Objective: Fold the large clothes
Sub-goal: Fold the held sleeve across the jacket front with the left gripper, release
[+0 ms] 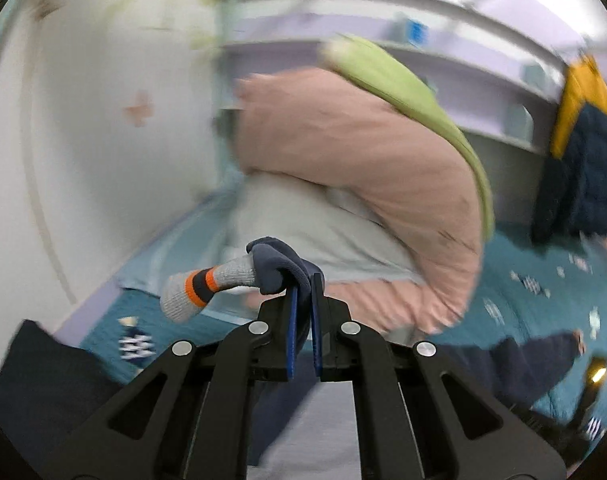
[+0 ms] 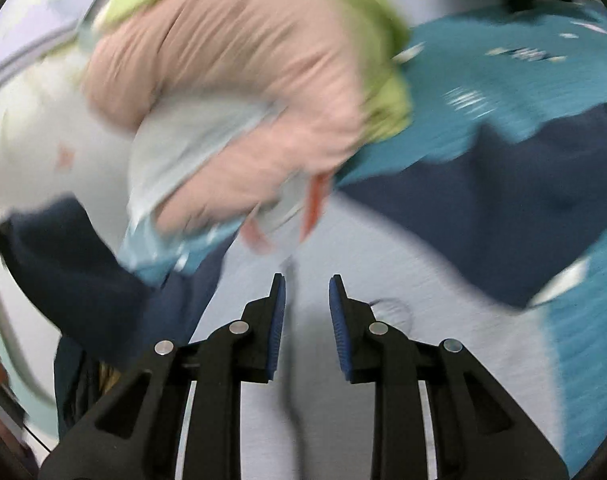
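Two handheld grippers, one garment, bedding behind. Left gripper (image 1: 303,280): blue-padded jaws drawn nearly together, pinching a fold of the navy sleeve (image 1: 281,266); beyond the pinch the sleeve ends in a grey knit cuff with orange and dark bands (image 1: 201,290), which sticks out to the left, off the bed. Right gripper (image 2: 305,286): jaws parted with a clear gap, nothing between them, hovering over the pale grey front panel (image 2: 383,264) of the same garment. Garment: a large grey-and-navy sweatshirt, spread on the teal patterned bedspread (image 2: 483,76), its other navy sleeve (image 2: 523,196) lying out to the right of the panel, more navy cloth at lower left. Orange drawstrings (image 2: 315,204) lie at the top of the panel, near the neckline; detail there is blurred. Behind the garment: a rolled pink quilt (image 1: 363,160) with a green edge (image 1: 403,84), resting on a pale pillow (image 1: 303,224). Far right of the left wrist view: a yellow-and-navy puffer jacket (image 1: 583,140) hanging by the lilac bed frame (image 1: 483,76). White wall (image 1: 103,120) to the left. Both views are motion-blurred.
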A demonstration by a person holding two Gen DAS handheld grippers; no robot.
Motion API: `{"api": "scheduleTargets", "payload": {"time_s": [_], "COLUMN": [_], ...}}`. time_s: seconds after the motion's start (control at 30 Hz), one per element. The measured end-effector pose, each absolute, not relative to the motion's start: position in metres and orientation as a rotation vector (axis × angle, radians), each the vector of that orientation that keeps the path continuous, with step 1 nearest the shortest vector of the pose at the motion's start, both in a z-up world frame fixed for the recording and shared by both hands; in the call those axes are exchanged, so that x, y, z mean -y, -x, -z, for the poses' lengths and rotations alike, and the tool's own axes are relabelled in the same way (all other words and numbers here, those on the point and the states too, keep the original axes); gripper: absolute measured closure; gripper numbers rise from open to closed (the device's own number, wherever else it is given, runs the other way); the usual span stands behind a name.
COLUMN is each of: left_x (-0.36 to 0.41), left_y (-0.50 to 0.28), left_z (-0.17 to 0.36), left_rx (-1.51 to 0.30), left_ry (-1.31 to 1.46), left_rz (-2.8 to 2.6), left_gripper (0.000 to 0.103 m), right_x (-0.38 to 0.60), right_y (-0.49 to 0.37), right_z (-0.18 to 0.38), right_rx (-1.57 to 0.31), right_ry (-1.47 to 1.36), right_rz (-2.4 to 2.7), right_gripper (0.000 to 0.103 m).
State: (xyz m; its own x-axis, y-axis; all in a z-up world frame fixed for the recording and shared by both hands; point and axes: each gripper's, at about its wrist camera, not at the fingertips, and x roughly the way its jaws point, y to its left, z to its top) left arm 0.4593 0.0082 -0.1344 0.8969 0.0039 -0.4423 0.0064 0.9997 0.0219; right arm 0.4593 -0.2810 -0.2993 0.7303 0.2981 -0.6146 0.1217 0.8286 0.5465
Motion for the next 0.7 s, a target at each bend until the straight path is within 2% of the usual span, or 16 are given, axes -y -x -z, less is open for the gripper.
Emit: {"api": "scheduleTargets", "payload": {"time_s": [0.17,0.27,0.33,0.37,0.4,0.43,0.47,0.5,0.63,0.7], "left_x": [0.116,0.173,0.199,0.208,0.209,0.207,0.201,0.195,0.162,0.141], "left_y": [-0.476,-0.482,-0.494,-0.5,-0.501,-0.501,-0.5,-0.499,-0.498,-0.497], "left_z": [0.204,0.258,0.305,0.327,0.335,0.338,0.335,0.331,0.301,0.287], "left_rx": [-0.552,-0.602,-0.743,-0.827,-0.857,-0.868,-0.868,-0.862,-0.816,-0.795], "left_ry": [-0.175,-0.366,-0.404,-0.423,-0.413,-0.372,-0.294,-0.231,0.016,0.139], "left_rz": [0.123,0.151,0.213,0.216,0.218,0.233,0.269,0.298,0.44,0.5], "left_gripper": [0.097,0.096,0.091,0.086,0.076,0.058,0.048,0.031,0.017,0.017], "right_x": [0.355,0.38,0.392,0.398,0.404,0.41,0.417,0.423,0.433,0.436], "right_y": [-0.443,-0.441,-0.438,-0.438,-0.438,-0.433,-0.431,-0.428,-0.424,-0.423], "right_z": [0.296,0.303,0.307,0.311,0.314,0.315,0.318,0.32,0.327,0.331], "right_rx": [-0.711,-0.727,-0.741,-0.75,-0.758,-0.759,-0.761,-0.767,-0.781,-0.792], "right_ry": [-0.629,-0.647,-0.653,-0.66,-0.671,-0.681,-0.695,-0.703,-0.708,-0.711], "right_rz": [0.044,0.074,0.089,0.101,0.115,0.123,0.133,0.15,0.183,0.188], "right_gripper": [0.08,0.08,0.08,0.079,0.077,0.076,0.075,0.073,0.071,0.068]}}
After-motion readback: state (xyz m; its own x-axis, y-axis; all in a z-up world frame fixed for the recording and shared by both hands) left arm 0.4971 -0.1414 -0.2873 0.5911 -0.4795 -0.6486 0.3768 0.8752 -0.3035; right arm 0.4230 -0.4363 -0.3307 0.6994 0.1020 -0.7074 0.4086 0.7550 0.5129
